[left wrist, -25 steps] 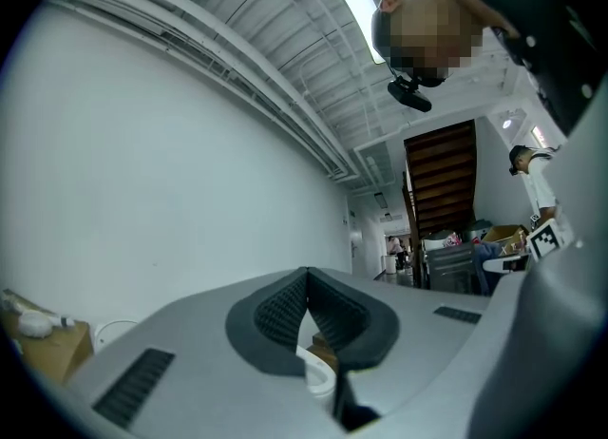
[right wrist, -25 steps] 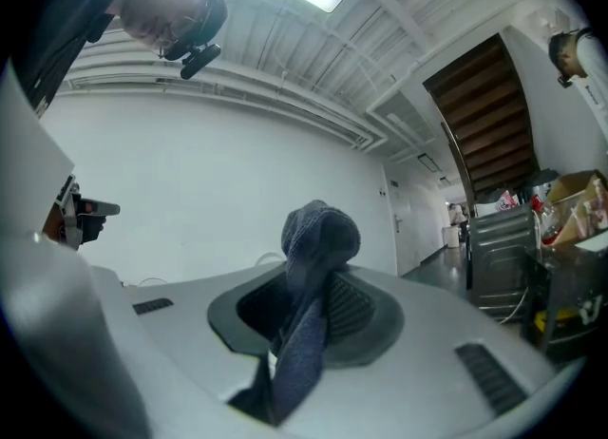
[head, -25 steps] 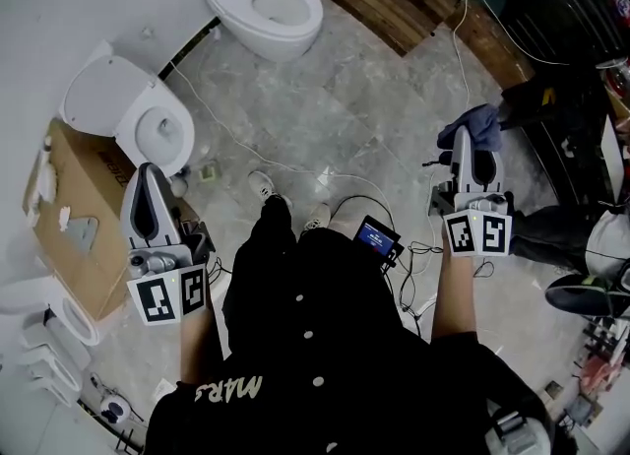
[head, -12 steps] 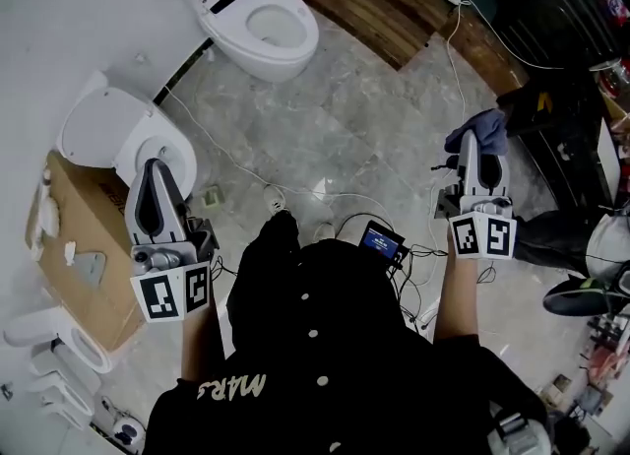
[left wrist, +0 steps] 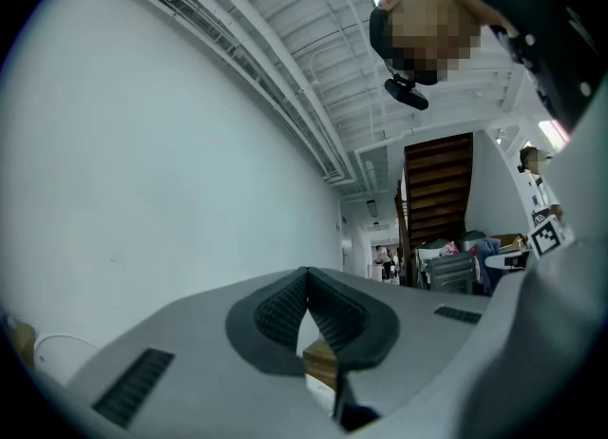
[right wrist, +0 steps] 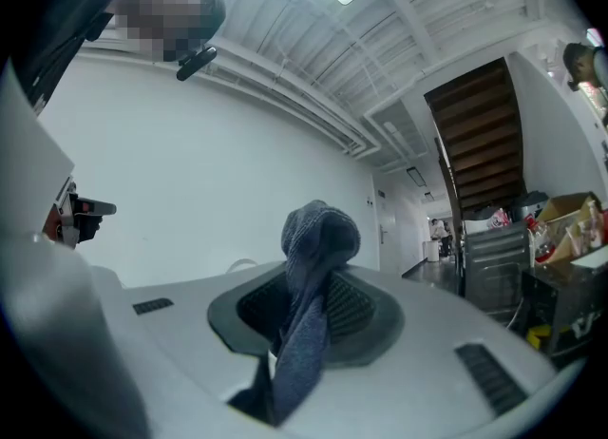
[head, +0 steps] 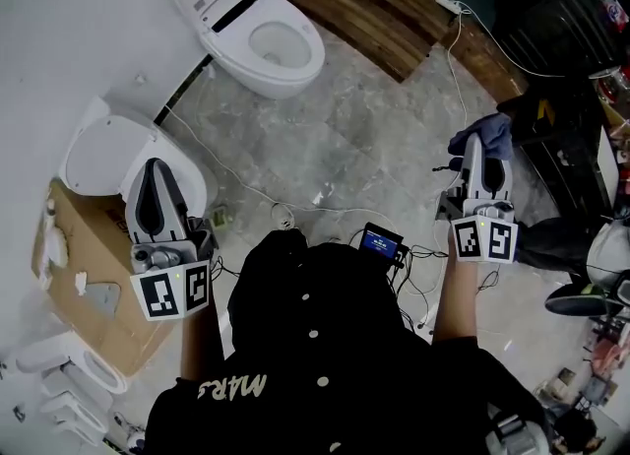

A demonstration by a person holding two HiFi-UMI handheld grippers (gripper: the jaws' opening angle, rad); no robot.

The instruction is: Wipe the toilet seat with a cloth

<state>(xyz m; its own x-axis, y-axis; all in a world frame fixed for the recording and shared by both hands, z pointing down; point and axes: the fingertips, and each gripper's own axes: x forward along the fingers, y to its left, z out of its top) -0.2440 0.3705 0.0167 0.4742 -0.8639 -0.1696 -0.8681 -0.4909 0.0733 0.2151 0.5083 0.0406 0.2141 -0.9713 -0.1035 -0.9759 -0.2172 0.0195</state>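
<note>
Pinching a blue cloth [right wrist: 318, 238], the right gripper [head: 476, 143] has its fingers clamped. On the left gripper [head: 156, 165] the fingers meet at the tips. The toilet [head: 307, 61] sits open.

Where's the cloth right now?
The cloth is pinched in the right gripper at the head view's right side, well away from the toilet at the top.

The cloth [right wrist: 312, 257] is a soft, nubbly blue-grey weave, held between the ribbed black pads [right wrist: 350, 311] of the right gripper [right wrist: 309, 285], whose shell is matt grey plastic. The toilet [head: 313, 49] looks glossy white and smooth. The floor [head: 345, 128] is polished, veined stone, the planks [head: 374, 10] dark grained wood, the box [head: 98, 246] dull brown cardboard.
</note>
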